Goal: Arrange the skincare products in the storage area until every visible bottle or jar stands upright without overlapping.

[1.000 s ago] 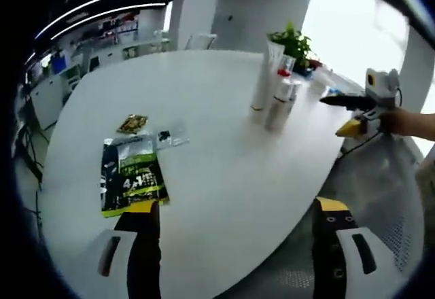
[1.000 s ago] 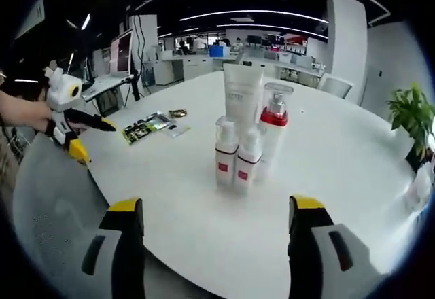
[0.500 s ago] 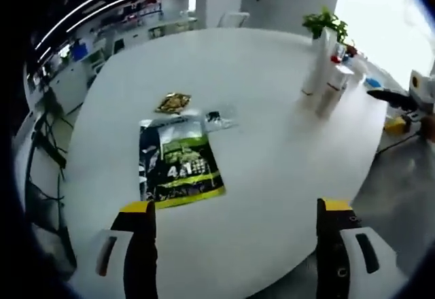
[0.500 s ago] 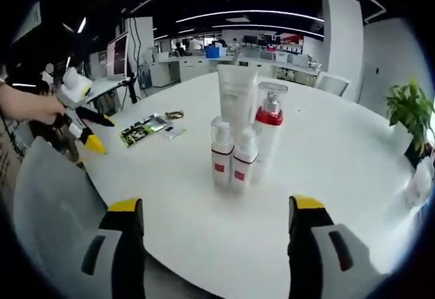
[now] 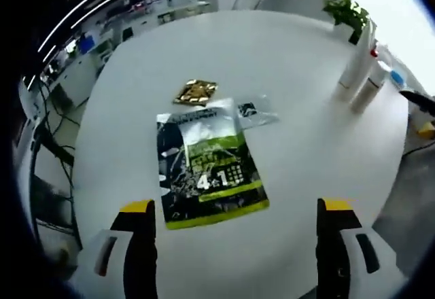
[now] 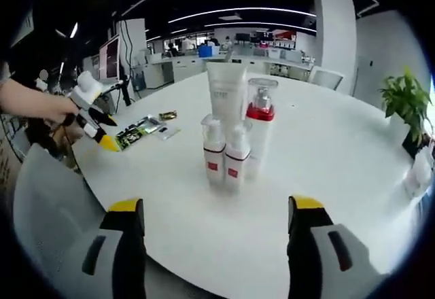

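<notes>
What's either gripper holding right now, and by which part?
Nothing. The left gripper is open above the green packet; the right gripper is open, short of the bottles.

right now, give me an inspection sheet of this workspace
surface: white round table, mostly bare.
job's things: white tube, red-collared pump bottle and two small pump bottles, all upright in one tight cluster; whether they touch cannot be told.
clutter: green-and-black pouch, gold sachet and clear packet lying flat, apart from the bottles.
grippers: left tool open above the pouch; right tool open, facing the bottles, holding nothing.
cables: dark cables beside the table's edge.
surroundings: potted plant on the table, grey mesh chair, office desks behind.
</notes>
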`<state>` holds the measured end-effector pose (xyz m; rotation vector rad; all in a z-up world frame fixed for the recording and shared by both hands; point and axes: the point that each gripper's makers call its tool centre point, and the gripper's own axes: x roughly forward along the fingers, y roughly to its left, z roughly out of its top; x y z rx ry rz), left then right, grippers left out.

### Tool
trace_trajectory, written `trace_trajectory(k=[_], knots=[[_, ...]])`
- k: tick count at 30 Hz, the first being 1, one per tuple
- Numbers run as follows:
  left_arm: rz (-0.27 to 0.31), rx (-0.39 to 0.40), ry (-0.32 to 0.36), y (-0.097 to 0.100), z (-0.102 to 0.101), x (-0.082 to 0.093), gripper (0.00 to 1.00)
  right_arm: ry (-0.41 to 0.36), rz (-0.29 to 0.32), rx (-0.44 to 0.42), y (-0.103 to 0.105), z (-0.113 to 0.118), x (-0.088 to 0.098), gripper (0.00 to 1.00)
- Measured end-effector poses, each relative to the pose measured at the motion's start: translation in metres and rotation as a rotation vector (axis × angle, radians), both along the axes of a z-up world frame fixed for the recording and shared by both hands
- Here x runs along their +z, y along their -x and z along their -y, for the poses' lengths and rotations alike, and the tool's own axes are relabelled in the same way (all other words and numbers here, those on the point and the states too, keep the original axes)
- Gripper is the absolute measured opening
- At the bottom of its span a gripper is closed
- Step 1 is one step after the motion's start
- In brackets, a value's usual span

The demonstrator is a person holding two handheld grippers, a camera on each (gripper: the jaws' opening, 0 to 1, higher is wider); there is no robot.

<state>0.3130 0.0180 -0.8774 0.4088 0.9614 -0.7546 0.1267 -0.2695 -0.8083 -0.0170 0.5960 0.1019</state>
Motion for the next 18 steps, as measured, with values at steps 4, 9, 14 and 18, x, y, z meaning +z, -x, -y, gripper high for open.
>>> trace_trajectory(k=[4, 9, 14, 18], knots=[[-0.003, 0.002, -0.014, -0.011, 0.002, -0.004, 0.96, 0.002, -0.007, -0.005, 0.001, 0.001, -0.001, 0.86], [-0.012, -0.007, -0.034, -0.025, 0.005, -0.010, 0.96, 0.005, -0.014, -0.010, 0.001, 0.001, -0.002, 0.86], [-0.029, -0.002, -0.052, -0.038, 0.005, -0.016, 0.97, 0.001, -0.020, -0.022, 0.001, 0.002, -0.004, 0.85], [-0.034, 0.005, -0.062, -0.046, 0.005, -0.019, 0.97, -0.003, -0.023, -0.033, 0.001, 0.003, -0.005, 0.85]])
